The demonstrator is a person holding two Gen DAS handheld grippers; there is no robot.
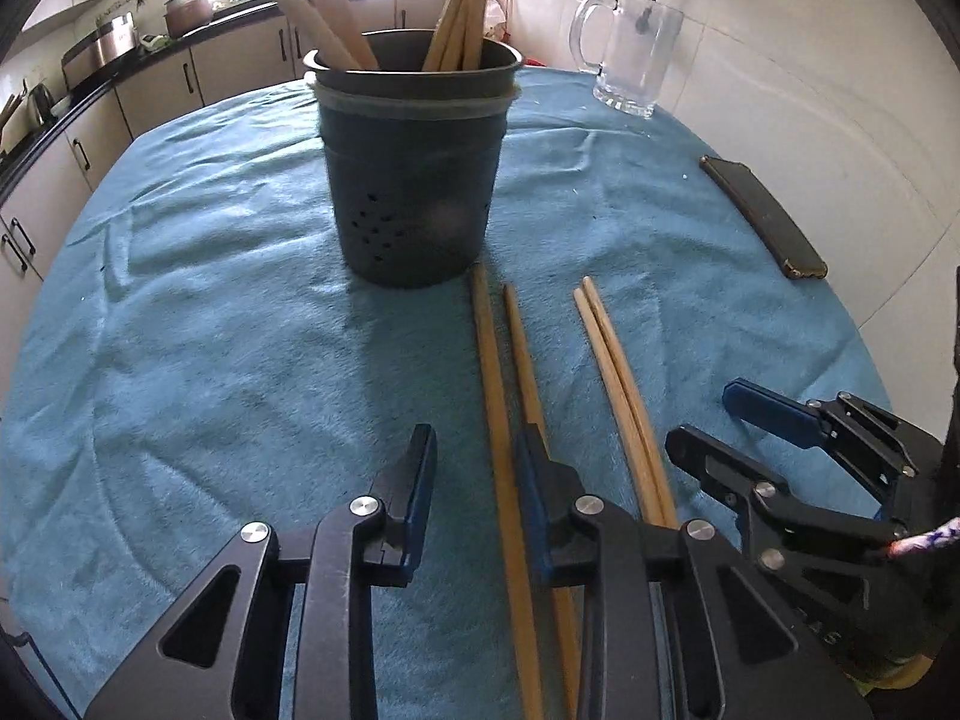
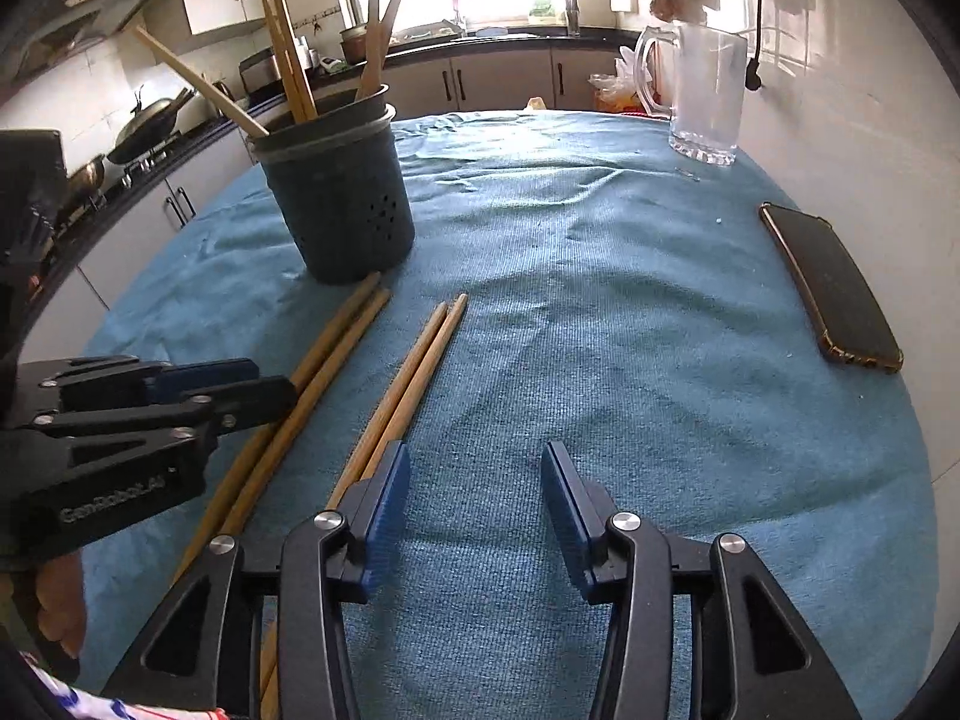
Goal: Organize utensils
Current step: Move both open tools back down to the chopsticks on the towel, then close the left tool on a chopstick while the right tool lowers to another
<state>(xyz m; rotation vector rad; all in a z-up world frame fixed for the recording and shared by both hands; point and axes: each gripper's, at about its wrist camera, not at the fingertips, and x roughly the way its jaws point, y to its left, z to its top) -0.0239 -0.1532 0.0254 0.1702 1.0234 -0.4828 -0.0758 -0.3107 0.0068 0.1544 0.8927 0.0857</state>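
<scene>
Left gripper (image 1: 474, 468) straddles one chopstick of the left chopstick pair (image 1: 495, 396), jaws part-closed, pads not yet pressing, so nothing gripped; lined up along the stick for a pinch. Right gripper (image 2: 477, 498) released, empty, right chopstick pair (image 2: 414, 372) just outside its left finger. Utensil holder (image 1: 414, 180) stands ahead of both, destination on the blue cloth (image 1: 210, 330)

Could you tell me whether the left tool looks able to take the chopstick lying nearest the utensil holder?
Probably yes: the left tool already straddles that chopstick with open jaws, and nothing lies over it on the blue cloth.
</scene>
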